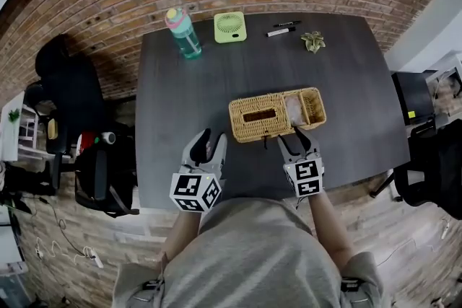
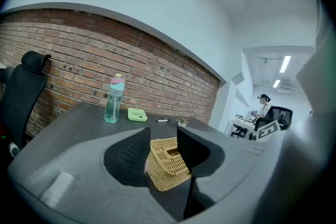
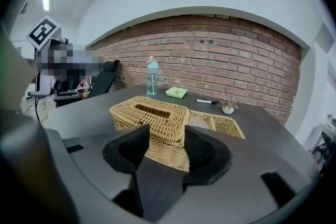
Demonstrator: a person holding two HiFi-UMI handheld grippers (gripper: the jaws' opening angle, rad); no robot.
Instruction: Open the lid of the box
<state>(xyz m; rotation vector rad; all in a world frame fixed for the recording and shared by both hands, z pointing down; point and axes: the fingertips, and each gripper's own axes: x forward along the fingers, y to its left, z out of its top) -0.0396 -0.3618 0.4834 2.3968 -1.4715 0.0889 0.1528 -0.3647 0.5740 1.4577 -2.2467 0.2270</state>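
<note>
A woven wicker box [image 1: 278,114] lies in the middle of the dark table [image 1: 188,97]. Its slotted lid [image 1: 258,115] covers the left part, while the right end [image 1: 312,106] shows an uncovered compartment. My right gripper [image 1: 292,135] is at the box's near edge, jaws open, tips close to the front wall below the lid's right end. In the right gripper view the lid [image 3: 152,111] and front wall fill the gap of the right gripper [image 3: 167,144]. My left gripper [image 1: 213,137] stands open just left of the box's near corner, and the box [image 2: 167,162] shows beyond the left gripper [image 2: 163,147].
At the table's far edge stand a teal bottle [image 1: 183,32], a small green fan [image 1: 230,27], a marker [image 1: 280,31] and a tiny potted plant [image 1: 313,42]. A black office chair [image 1: 65,83] is on the left. Another chair [image 1: 433,162] is on the right.
</note>
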